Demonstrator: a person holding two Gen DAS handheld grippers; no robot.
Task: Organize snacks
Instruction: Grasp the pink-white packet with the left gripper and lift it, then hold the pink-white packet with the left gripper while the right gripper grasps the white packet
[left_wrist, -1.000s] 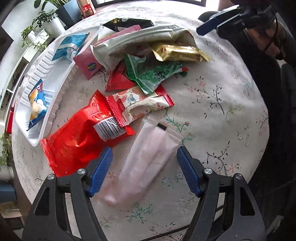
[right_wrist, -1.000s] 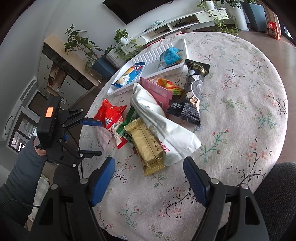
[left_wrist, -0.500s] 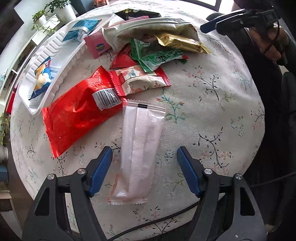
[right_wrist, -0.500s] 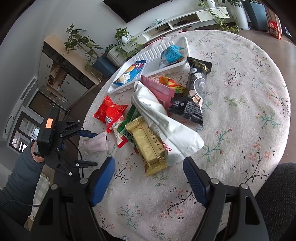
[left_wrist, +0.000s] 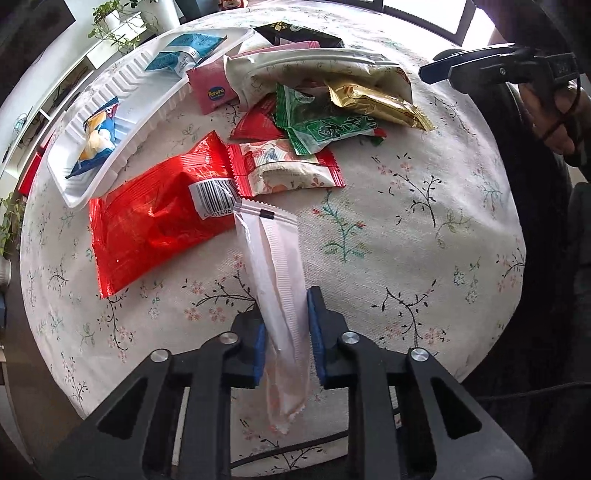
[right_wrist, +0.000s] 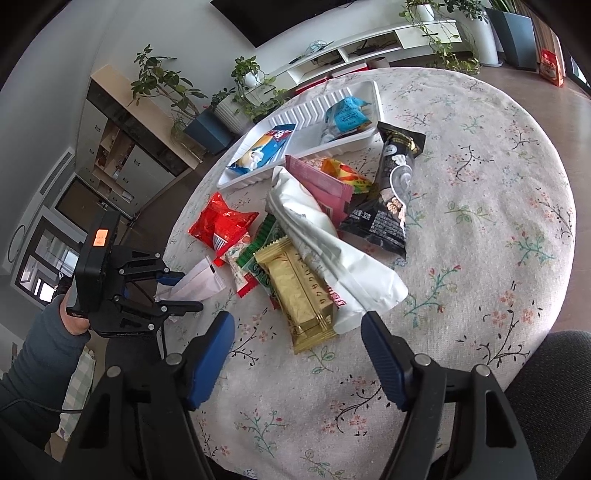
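A long pale pink packet (left_wrist: 275, 251) lies on the flowered tablecloth, and its near end sits between the blue pads of my left gripper (left_wrist: 285, 314). The jaws are closing and the pads press on the packet's sides. The right wrist view shows the same grip: left gripper (right_wrist: 181, 291), packet (right_wrist: 201, 282). My right gripper (right_wrist: 297, 325) hovers over the table's near edge; its jaws are closing slightly, with nothing between them. A gold packet (right_wrist: 295, 291) lies just ahead of its fingers. The white ribbed tray (left_wrist: 147, 70) holds two blue packets.
A pile of snacks fills the table's middle: a red bag (left_wrist: 155, 221), a red-and-cream packet (left_wrist: 284, 170), a green packet (left_wrist: 325, 125), a pink packet (left_wrist: 214, 92), a big white bag (right_wrist: 325, 240) and a black packet (right_wrist: 391, 199). Plants and shelves stand beyond the table.
My left gripper's jaws have come together from wide apart onto the pale pink packet, and the gripper has rolled a little. The right gripper has stayed in place, its jaws slightly narrower.
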